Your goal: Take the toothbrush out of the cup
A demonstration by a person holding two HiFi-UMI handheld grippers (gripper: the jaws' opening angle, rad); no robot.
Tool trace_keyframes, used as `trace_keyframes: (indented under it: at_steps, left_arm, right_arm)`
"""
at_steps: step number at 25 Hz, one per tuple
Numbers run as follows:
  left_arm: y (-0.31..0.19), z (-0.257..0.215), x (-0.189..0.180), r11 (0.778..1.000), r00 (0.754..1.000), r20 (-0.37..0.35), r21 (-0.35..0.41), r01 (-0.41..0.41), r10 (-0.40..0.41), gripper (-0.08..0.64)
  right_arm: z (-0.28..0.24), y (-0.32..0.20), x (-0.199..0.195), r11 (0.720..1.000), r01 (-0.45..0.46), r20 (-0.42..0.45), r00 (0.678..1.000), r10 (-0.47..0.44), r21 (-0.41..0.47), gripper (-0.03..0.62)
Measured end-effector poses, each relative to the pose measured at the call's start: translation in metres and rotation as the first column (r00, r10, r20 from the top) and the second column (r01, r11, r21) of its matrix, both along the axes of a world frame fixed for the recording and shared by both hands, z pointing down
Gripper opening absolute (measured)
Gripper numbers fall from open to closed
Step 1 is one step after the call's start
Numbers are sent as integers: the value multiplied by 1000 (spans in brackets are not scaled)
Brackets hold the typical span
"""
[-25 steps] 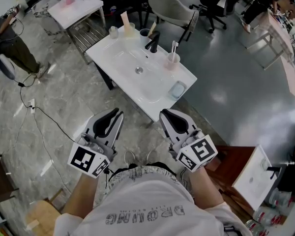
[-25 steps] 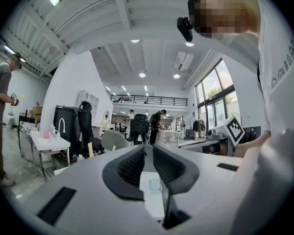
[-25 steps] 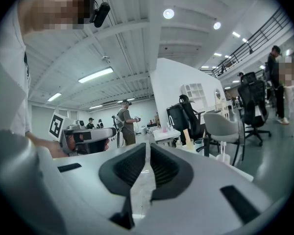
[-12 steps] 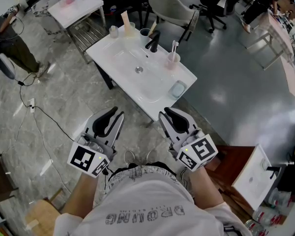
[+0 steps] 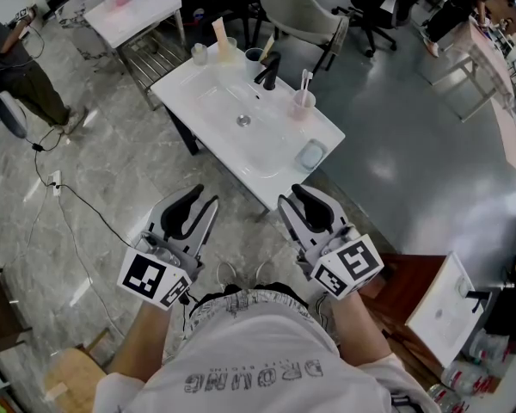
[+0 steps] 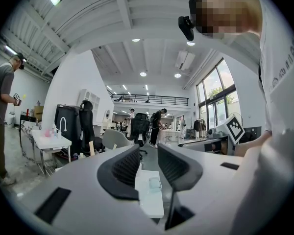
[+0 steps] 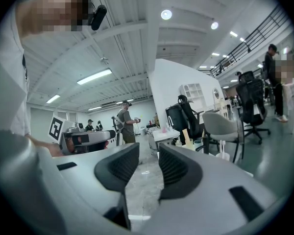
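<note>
Left hand-held gripper (image 5: 205, 198) and right hand-held gripper (image 5: 291, 196) held out front, side by side.
Both point roughly level; each pair of jaws stands partly apart, has just been opening, with nothing between.

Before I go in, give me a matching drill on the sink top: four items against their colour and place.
1 cup
2 faucet
3 soap dish
4 drain

A black, behind the basin
B pale blue, at the near corner
C pink, holds the toothbrush
D metal, in the middle of the basin

Pairs: 1-C, 2-A, 3-B, 4-D
</note>
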State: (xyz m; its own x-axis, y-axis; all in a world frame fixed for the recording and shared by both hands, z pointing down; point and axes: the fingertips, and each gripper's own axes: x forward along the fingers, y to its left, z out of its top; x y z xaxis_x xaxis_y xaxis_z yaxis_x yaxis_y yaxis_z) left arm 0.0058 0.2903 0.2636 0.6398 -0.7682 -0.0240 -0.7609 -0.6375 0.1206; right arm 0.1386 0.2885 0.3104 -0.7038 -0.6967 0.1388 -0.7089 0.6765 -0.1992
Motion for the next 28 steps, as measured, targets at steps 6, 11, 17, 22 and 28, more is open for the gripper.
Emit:
trace_keyframes:
  at_steps: [6,11,17,22,28]
  left_arm:
    - [1,1,-2,1000,1000,3,-5,9,-9,155]
    - [1,0,-1,1000,1000,9,-6,13,-13,178]
    - [1,2,-1,1000,1000,15,-9,18,-18,198]
    - [0,4,0,1000,999,18,-12,27,-27,209]
    - [-3,3,3,999,999,23,-14,39,-39,224]
  right_arm:
    - [-1,2,1,1000,-4,4,1000,4,2,144]
    - [-2,3,3,1000,-5,9,1000,5,-2,161]
    - [-2,1,6,1000,-7,14,1000,7,-3,186]
    - [-1,0,9,1000,-6,22,1000,6,-5,202]
    - [-3,-4,14,1000,-4,36,999,5,-3,221]
